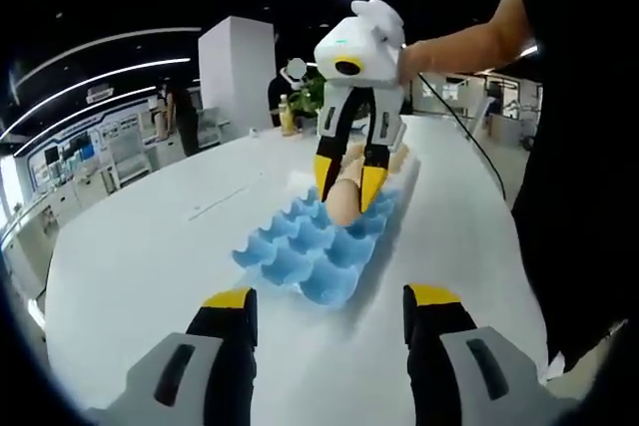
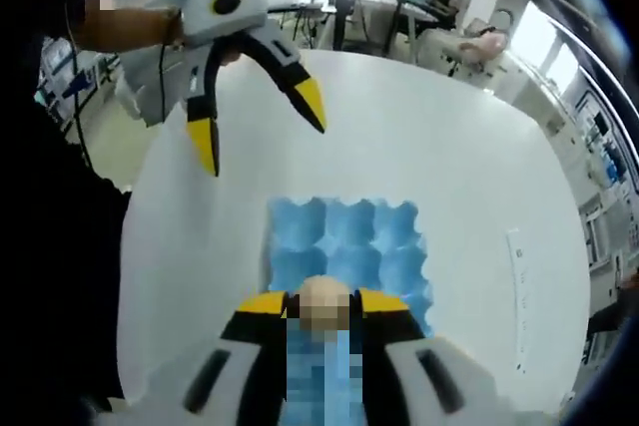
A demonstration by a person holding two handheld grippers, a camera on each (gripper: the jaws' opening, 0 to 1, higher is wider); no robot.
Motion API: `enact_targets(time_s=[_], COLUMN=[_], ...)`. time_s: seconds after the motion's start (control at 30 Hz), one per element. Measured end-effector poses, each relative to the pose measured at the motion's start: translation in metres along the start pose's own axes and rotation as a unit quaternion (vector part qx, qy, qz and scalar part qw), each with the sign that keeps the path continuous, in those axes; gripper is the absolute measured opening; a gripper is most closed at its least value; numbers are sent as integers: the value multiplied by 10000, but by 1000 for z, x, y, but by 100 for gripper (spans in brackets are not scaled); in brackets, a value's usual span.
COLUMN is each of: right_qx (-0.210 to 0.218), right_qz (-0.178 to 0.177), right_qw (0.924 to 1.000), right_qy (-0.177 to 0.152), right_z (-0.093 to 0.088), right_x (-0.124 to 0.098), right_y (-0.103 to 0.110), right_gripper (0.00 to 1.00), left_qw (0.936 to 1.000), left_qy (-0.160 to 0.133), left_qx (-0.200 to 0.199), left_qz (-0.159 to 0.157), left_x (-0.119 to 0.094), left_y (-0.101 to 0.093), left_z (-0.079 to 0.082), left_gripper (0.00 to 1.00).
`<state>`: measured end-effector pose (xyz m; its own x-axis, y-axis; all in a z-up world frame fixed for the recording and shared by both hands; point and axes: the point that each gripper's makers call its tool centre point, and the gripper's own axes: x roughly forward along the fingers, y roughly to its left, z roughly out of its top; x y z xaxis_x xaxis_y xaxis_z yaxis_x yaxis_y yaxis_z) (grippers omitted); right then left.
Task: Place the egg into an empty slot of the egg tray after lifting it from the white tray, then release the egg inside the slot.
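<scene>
Left tool (image 1: pixel 329 306): jaws spread wide, nothing between them, held above the near edge of the desk (image 1: pixel 140 246); in the right gripper view it hangs at upper left (image 2: pixel 262 127), jaws apart, a hand (image 2: pixel 135 27) behind it.
Egg tray (image 1: pixel 318 241): blue moulded tray lying flat on the white desk; the cups that show are bare (image 2: pixel 349 241).
Egg (image 1: pixel 344 197): pale, pinched between the yellow tips of the right tool, just over the far end of the blue tray; whether it touches a cup cannot be told.
Right tool (image 1: pixel 347 182): jaws narrowed onto the egg (image 2: pixel 321 298), pointing down.
White tray (image 1: pixel 404 162): beyond the blue tray, with more pale eggs.
</scene>
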<state>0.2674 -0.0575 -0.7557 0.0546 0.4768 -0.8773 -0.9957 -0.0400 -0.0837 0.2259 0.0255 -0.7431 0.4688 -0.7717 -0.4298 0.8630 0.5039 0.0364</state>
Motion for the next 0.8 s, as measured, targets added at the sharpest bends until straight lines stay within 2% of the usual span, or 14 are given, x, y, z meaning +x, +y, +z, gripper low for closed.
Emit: enact_targets(time_s=[0.8], right_qx=[-215], right_qz=[323], right_qw=[9989], right_qy=[-256], right_z=[43], right_x=[34], right_y=[10], right_gripper=[25], left_qw=[10000], left_qy=[40], left_qx=[-23], left_qz=[38], left_x=[1], left_y=[5], left_z=[-7], left_gripper=[59])
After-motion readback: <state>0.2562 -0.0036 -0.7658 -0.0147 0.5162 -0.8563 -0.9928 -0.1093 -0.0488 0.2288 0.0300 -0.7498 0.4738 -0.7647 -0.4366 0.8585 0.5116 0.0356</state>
